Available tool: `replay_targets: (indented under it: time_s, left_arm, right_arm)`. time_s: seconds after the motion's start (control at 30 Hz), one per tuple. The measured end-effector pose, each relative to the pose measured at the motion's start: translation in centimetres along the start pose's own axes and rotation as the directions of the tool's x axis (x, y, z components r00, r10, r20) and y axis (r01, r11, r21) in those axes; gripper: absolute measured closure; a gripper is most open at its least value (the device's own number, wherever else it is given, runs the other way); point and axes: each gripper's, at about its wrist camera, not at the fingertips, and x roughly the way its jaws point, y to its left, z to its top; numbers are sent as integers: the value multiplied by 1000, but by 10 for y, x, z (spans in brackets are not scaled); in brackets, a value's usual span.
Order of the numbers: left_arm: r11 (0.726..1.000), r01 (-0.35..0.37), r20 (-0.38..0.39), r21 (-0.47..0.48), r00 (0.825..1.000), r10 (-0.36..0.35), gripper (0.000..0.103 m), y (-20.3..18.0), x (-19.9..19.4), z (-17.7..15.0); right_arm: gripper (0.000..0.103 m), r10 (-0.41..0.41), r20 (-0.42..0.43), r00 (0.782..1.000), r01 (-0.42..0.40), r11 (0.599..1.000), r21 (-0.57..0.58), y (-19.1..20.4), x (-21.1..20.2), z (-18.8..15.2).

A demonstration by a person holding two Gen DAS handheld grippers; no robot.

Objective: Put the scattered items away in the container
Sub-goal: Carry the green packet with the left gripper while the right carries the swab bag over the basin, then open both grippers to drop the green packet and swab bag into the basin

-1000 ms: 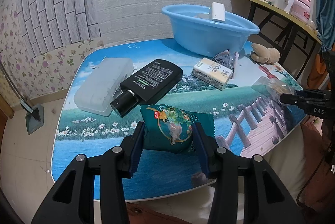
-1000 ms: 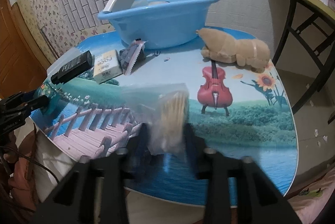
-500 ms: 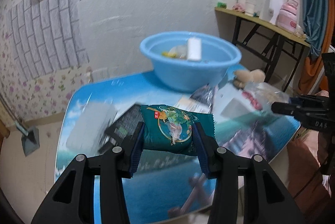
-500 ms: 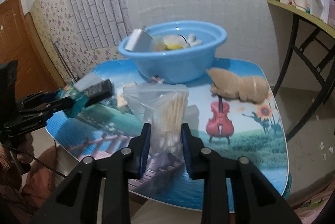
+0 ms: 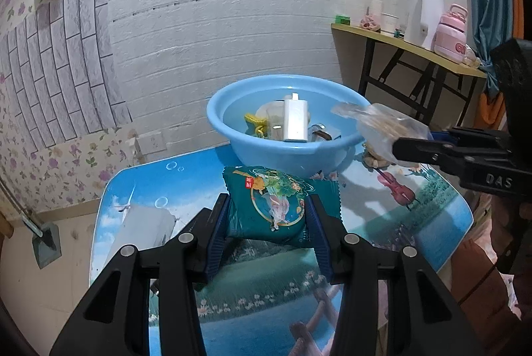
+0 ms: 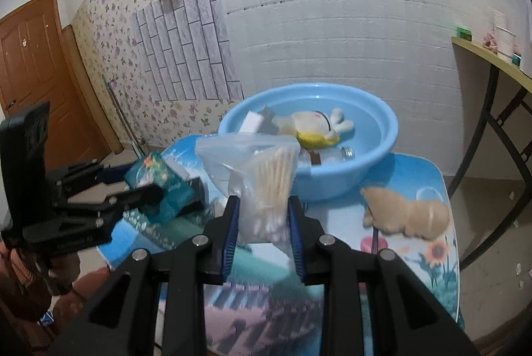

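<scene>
My left gripper (image 5: 271, 216) is shut on a teal snack packet (image 5: 279, 206) and holds it in the air above the table, short of the blue basin (image 5: 232, 136). My right gripper (image 6: 264, 219) is shut on a clear bag of cotton swabs (image 6: 266, 176), raised in front of the basin (image 6: 382, 139). In the left wrist view the bag (image 5: 382, 126) hangs at the basin's right rim. The basin holds a white charger (image 5: 294, 121), a plush toy (image 6: 316, 126), a small jar (image 6: 332, 154) and other bits.
A tan plush toy (image 6: 405, 214) lies on the picture-printed table (image 6: 429, 176) right of the basin. A white plastic case (image 5: 143, 226) lies on the table's left. A side table (image 5: 409, 46) with a kettle and cups stands at the right wall.
Both grippers have lifted their items off the table and carried them toward the basin. The swab bag now hangs by the basin's rim.
</scene>
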Motion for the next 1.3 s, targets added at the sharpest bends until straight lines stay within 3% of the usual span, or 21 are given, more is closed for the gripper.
replay_targets:
  time_s: [0.83,1.07,1.3]
  left_arm:
    - [1000,14,28,-13,1000,-13,58,19,39,39]
    - [1000,26,33,8,999,-26,58,8,45,47]
    - [998,52,34,41,998,-53,58,-13,54,57]
  right_arm:
    - [75,49,-59,997,-50,999,-13,-7,86,44]
    - [75,64,-32,997,-63,998,11,-12,83,47]
    - [75,6,-12,1000,-5,998,56,-38,70,44]
